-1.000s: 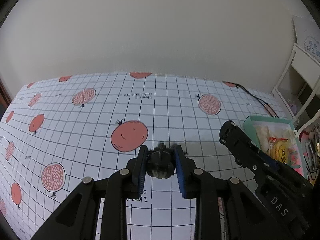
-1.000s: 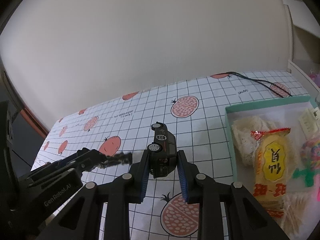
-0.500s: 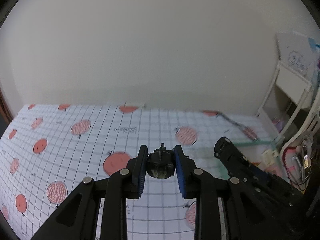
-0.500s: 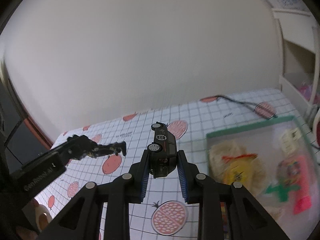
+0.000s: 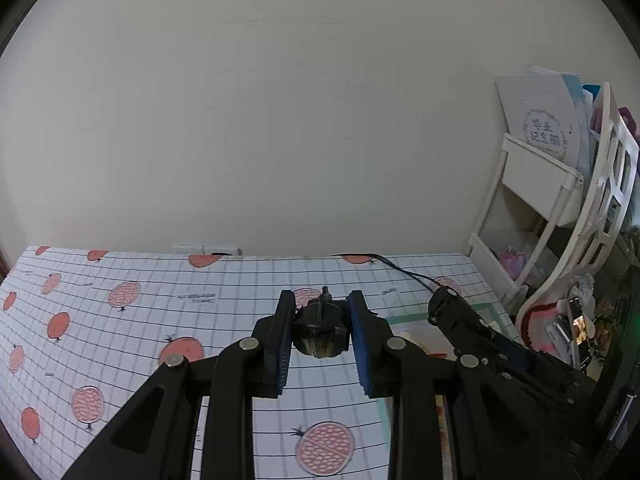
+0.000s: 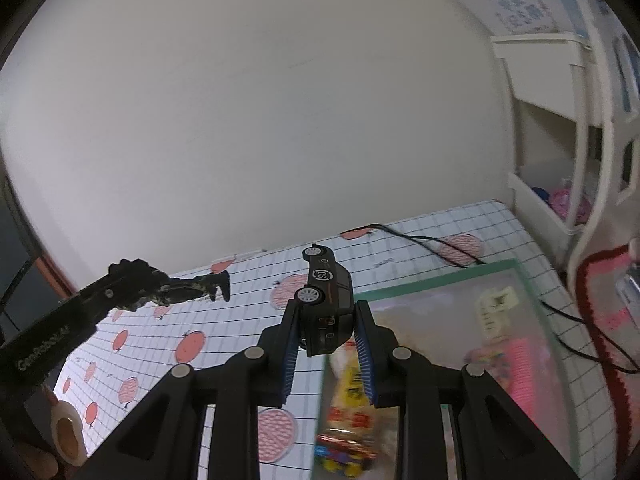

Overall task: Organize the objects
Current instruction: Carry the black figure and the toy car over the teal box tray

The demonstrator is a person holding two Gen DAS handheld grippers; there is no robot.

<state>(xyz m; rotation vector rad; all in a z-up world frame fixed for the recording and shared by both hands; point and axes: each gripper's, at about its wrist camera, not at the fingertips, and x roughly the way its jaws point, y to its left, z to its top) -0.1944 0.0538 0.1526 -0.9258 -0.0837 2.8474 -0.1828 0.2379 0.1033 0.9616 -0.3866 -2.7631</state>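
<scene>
Above the pomegranate-print counter (image 5: 120,320), by the green-rimmed box (image 6: 432,280) of snacks, the right hand-held gripper (image 6: 326,336) clamps a black toy car (image 6: 326,300) aloft, while the left hand-held gripper (image 5: 320,336) pinches a dark soldier figure (image 5: 320,330).

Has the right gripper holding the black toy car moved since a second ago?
Yes. The right gripper, shut on the toy car, has lifted and shifted right toward the green-rimmed bin.
</scene>
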